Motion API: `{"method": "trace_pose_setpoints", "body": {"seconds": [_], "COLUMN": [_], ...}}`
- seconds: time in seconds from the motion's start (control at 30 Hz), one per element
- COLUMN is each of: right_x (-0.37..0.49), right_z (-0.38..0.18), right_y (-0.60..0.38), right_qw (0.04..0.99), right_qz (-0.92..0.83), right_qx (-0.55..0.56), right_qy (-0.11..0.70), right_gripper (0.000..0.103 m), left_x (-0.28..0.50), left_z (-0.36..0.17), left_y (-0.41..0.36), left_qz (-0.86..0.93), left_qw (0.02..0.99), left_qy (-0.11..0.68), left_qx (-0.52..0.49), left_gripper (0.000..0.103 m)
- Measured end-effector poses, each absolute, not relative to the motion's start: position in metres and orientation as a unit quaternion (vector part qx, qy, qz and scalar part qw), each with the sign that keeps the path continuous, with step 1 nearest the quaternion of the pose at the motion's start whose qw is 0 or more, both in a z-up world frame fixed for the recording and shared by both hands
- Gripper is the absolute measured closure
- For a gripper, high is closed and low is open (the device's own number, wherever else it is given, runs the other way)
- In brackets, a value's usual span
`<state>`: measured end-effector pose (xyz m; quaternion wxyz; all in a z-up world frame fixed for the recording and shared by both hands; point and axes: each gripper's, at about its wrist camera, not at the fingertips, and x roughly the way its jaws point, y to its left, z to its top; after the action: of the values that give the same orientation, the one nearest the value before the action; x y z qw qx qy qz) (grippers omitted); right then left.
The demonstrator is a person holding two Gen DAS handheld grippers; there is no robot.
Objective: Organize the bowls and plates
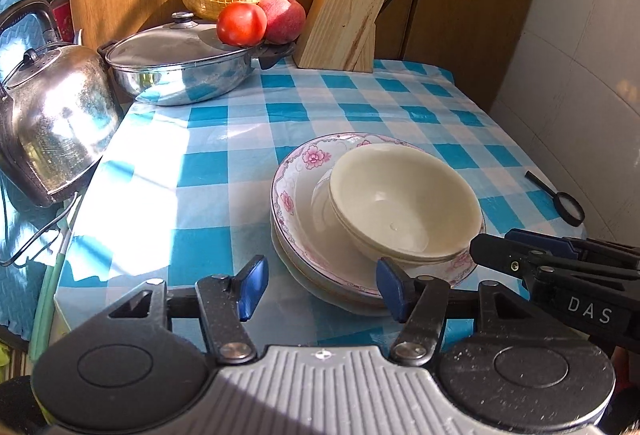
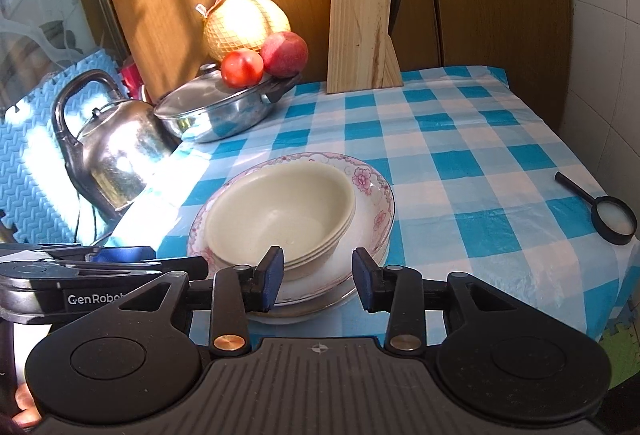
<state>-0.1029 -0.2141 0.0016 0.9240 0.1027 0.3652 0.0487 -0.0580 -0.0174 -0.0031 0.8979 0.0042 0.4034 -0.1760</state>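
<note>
While both my grippers hover just short of it, the stack of cream bowls (image 1: pixel 404 207) sits nested in the floral plates (image 1: pixel 298 195) on the checked counter (image 1: pixel 224 131). My left gripper (image 1: pixel 320 285) has its jaws wide and empty. My right gripper (image 2: pixel 318 277) is parted too, gripping nothing.

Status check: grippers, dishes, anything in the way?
Left gripper open, empty. Right gripper open, empty. Bowls nested on stacked plates, untouched. Magnifying glass off to the right, clear.
</note>
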Motion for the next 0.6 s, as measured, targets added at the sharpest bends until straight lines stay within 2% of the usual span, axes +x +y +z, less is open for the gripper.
{"method": "trace_pose_setpoints", "body": {"seconds": [0.17, 0.27, 0.33, 0.6], "right_x": [-0.115, -0.12, -0.122, -0.125], "right_z": [-0.012, -0.017, -0.02, -0.027], "right_y": [-0.215, -0.216, -0.215, -0.217], "right_qw": [0.917, 0.914, 0.912, 0.908], "right_qz": [0.04, 0.036, 0.035, 0.027], "right_qx": [0.114, 0.121, 0.123, 0.127], "right_qy": [0.381, 0.386, 0.389, 0.399], "right_gripper": [0.056, 0.055, 0.052, 0.052], "left_x": [-0.066, -0.07, -0.072, -0.072], "left_z": [-0.012, -0.016, -0.018, -0.03], "left_y": [-0.024, -0.028, -0.032, -0.038], "left_qz": [-0.176, -0.183, -0.186, -0.184], "left_qw": [0.891, 0.887, 0.886, 0.877], "left_qy": [0.417, 0.423, 0.425, 0.443], "left_qx": [0.016, 0.016, 0.023, 0.033], "left_gripper": [0.048, 0.042, 0.042, 0.041]}}
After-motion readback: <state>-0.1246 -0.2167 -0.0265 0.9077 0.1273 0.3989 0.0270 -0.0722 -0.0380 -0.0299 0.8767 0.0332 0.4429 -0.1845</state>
